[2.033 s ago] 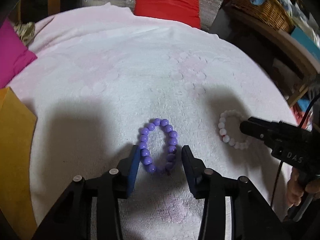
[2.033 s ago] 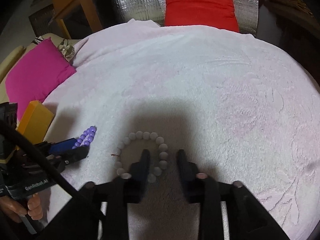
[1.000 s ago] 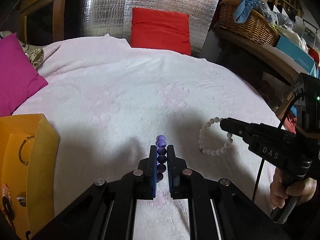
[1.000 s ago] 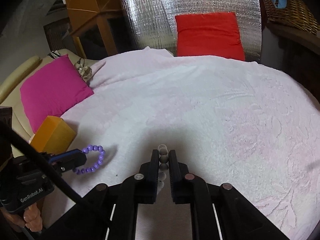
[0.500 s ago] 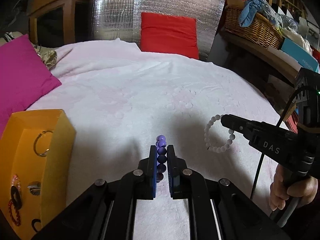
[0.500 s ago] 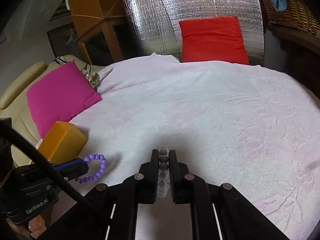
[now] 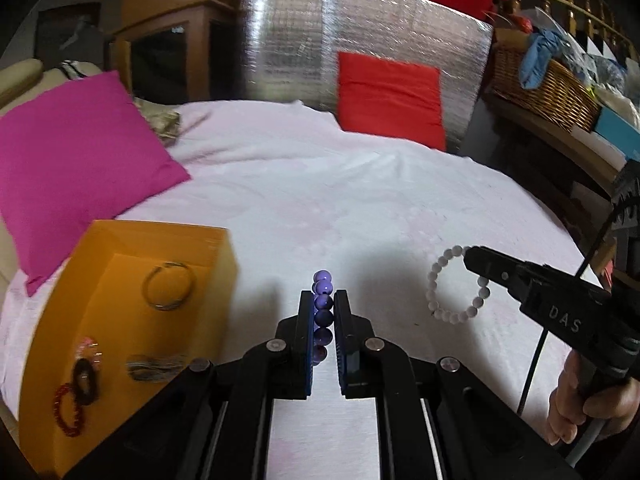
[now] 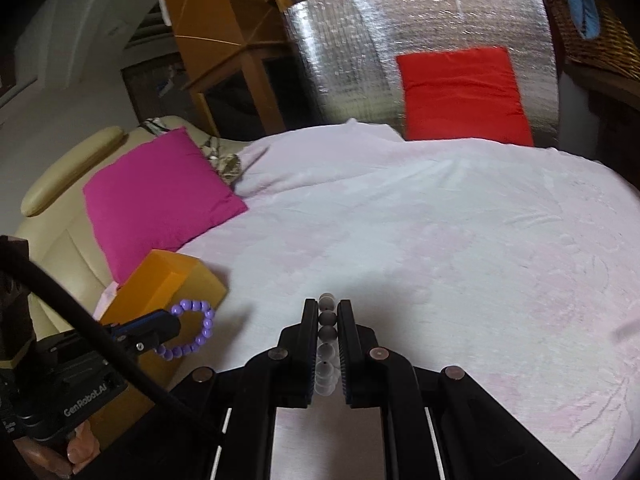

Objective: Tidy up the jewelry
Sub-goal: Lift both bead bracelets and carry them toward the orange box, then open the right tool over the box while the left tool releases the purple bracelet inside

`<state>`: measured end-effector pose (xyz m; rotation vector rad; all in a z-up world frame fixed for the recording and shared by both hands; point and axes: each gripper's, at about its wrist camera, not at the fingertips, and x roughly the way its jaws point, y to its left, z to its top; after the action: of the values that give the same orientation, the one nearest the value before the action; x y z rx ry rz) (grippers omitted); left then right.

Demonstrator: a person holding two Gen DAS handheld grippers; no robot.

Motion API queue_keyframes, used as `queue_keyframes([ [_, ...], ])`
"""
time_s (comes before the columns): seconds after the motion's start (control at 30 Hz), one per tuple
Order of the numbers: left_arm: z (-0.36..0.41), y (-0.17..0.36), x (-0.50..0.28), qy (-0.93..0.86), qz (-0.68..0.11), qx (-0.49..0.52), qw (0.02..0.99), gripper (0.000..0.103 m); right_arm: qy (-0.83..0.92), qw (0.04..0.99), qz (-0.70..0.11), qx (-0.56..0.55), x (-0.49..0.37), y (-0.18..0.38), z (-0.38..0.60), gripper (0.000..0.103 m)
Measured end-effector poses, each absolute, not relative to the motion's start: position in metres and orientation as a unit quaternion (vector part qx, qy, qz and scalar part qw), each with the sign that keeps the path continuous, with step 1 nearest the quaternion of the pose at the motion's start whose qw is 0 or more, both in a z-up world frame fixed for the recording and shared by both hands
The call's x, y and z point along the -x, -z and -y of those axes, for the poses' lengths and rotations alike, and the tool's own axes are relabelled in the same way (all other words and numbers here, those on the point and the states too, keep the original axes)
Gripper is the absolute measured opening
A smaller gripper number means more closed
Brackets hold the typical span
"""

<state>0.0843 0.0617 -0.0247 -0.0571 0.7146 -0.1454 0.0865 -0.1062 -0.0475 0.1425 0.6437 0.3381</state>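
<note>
Clamping noted: purple bracelet pinched edge-on in left gripper, white bracelet in right gripper; orange box lies left of left fingers, nearer that hand.

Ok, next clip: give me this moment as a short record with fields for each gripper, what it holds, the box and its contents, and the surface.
left gripper: shut on purple bead bracelet, held clear above the blanket
right gripper: shut on white bead bracelet, also lifted
orange box: open, at the left edge of the blanket, beside the magenta cushion
box contents: metal bangle, red bead bracelet, dark band, other small pieces unclear
surface: pale pink blanket
</note>
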Motion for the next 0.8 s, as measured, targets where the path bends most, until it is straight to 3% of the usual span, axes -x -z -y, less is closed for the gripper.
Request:
queue_keyframes([
  [0.8,-0.148,0.003,-0.022,-0.098,-0.278,-0.020,0.955,0.009,-0.274,0.918,-0.279,-0.071,-0.066,0.031,-0.001,0.011],
])
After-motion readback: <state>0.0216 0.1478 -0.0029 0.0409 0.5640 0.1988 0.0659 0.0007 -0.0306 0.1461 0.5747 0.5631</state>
